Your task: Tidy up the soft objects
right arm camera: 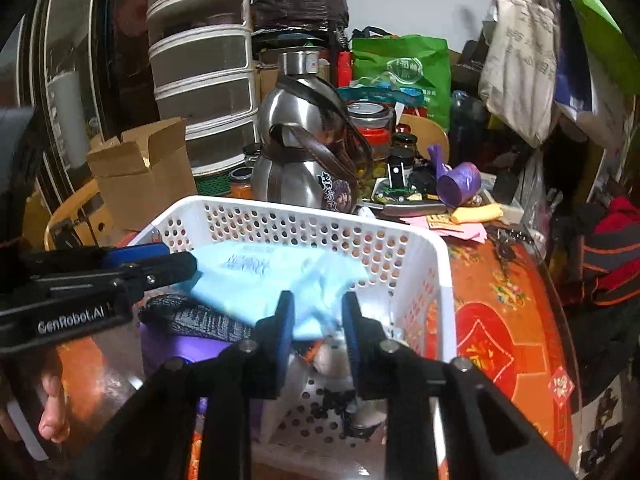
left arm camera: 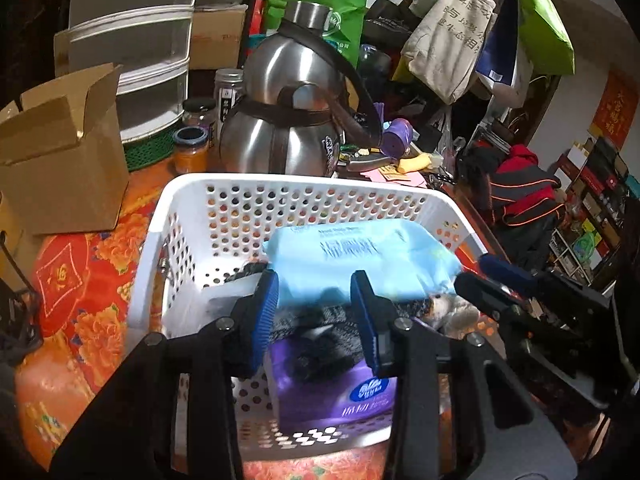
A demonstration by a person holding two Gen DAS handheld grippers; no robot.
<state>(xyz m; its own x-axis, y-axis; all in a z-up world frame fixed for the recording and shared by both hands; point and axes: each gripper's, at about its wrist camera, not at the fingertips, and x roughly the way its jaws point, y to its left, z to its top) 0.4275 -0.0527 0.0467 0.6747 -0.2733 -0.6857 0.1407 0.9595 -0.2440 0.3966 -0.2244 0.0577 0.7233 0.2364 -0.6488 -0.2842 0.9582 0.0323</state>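
A light blue soft pack [left arm camera: 360,256] [right arm camera: 260,276] lies tilted on top of the things in the white perforated basket [left arm camera: 280,182] [right arm camera: 288,210]. Under it are a grey knit item [left arm camera: 308,322] [right arm camera: 196,316], a purple tissue pack [left arm camera: 336,396] and a plush toy [left arm camera: 444,308]. My left gripper [left arm camera: 316,292] stands open at the pack's near edge, which sits between its blue pads. My right gripper [right arm camera: 318,312] is open too, with the pack's other corner between its fingers. Each gripper also shows in the other's view: the right gripper [left arm camera: 480,272], the left gripper [right arm camera: 180,266].
A steel kettle [left arm camera: 288,120] stands right behind the basket, with jars [left arm camera: 192,152], a cardboard box [left arm camera: 64,152] and stacked plastic drawers [left arm camera: 132,40] to its left. A purple cup [right arm camera: 458,184] and papers lie at the back right. A hand [right arm camera: 52,412] holds the left gripper.
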